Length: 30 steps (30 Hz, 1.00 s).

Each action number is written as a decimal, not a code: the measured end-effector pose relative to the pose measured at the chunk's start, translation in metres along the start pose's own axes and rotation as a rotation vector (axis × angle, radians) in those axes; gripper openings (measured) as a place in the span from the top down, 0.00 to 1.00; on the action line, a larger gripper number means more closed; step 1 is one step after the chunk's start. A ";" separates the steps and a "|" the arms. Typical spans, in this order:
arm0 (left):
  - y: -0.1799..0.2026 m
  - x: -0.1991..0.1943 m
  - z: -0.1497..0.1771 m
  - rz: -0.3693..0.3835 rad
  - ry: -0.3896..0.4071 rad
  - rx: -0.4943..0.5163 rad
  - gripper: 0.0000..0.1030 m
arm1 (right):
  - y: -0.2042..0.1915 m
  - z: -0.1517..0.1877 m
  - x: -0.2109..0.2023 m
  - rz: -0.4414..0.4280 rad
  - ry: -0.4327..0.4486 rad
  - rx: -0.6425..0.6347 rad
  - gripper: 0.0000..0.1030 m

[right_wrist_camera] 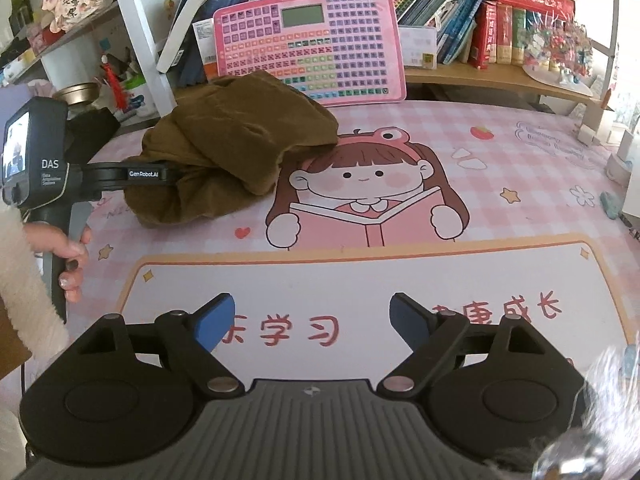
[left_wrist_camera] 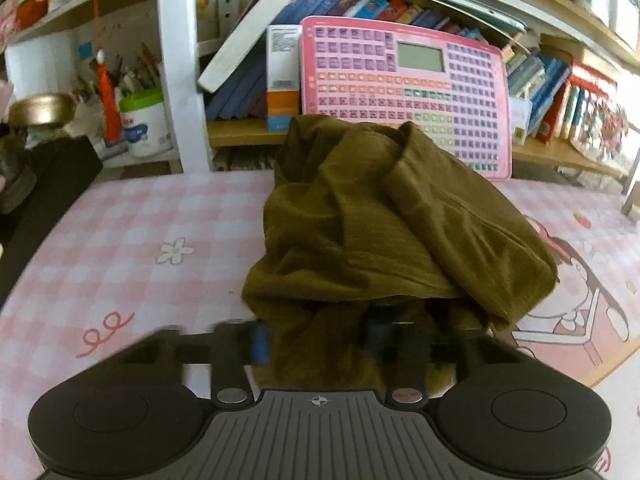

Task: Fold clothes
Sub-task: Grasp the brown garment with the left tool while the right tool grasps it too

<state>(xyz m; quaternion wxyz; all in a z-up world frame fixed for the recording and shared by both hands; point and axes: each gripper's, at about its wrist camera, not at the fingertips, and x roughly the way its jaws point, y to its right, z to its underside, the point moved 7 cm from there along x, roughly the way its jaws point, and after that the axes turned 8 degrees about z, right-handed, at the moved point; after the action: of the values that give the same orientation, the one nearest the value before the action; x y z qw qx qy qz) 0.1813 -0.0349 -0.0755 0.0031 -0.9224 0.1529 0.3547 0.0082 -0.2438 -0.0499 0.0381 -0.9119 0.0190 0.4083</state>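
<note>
**Jaws: left narrowed into the cloth, right wide and empty**

Jaws of the left gripper (left_wrist_camera: 316, 336) stand drawn well in, buried in the near edge of the olive-brown garment (left_wrist_camera: 384, 216); cloth fills the gap between them and hangs over the fingers, so they appear to pinch a fold, though the pads themselves are blurred and partly hidden. Jaws of the right gripper (right_wrist_camera: 312, 320) stand wide apart with only the printed mat between them, holding nothing and well apart from the garment.

The garment (right_wrist_camera: 228, 140) lies in a loose crumpled heap on the pink checked worktop (right_wrist_camera: 500, 152), toward its back left, just in front of a pink toy keyboard (right_wrist_camera: 308, 40) that leans against the bookshelf. A hand (right_wrist_camera: 72, 252) in a fluffy pale sleeve holds the left gripper's handle.

Judging by its soft draping folds, the cloth is light, limp and not fragile; it will sag and slide rather than hold shape. A hem or corner looks the better hold than bunched middle layers, with the right gripper taking a second edge to spread it flat.
</note>
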 end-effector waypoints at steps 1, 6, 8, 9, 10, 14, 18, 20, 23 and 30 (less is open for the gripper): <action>0.004 -0.002 -0.001 0.004 -0.001 0.013 0.85 | 0.002 0.000 -0.001 -0.005 0.001 -0.001 0.17; 0.040 -0.056 -0.010 0.102 0.074 0.034 0.90 | 0.016 -0.005 -0.008 -0.086 0.018 0.027 0.17; 0.056 -0.090 -0.014 0.144 0.115 0.016 0.92 | 0.019 -0.008 -0.011 -0.139 0.022 0.046 0.17; 0.063 -0.105 -0.016 0.162 0.133 0.006 0.92 | 0.019 -0.010 -0.014 -0.178 0.028 0.050 0.17; 0.070 -0.121 -0.019 0.179 0.153 -0.011 0.93 | 0.018 -0.011 -0.017 -0.217 0.035 0.049 0.17; 0.098 -0.167 -0.026 0.235 0.185 -0.035 1.00 | 0.003 -0.007 -0.026 -0.365 0.036 -0.004 0.17; 0.125 -0.165 -0.020 0.216 0.137 0.046 0.99 | -0.025 0.003 -0.036 -0.465 0.035 -0.130 0.17; 0.128 -0.164 -0.014 0.182 0.118 0.040 0.98 | -0.044 0.011 -0.035 -0.461 0.028 -0.222 0.17; 0.115 -0.183 -0.004 0.122 0.141 0.022 0.85 | -0.061 0.020 -0.031 -0.421 0.020 -0.303 0.17; 0.040 -0.201 0.054 -0.109 0.049 -0.122 0.65 | -0.075 0.036 -0.019 -0.427 -0.026 -0.328 0.17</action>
<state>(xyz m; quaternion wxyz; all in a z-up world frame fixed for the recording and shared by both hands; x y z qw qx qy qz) -0.0067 -0.0106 0.0202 -0.0376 -0.9363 0.0804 0.3399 -0.0260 -0.1663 -0.0553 -0.0248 -0.8838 -0.2409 0.4003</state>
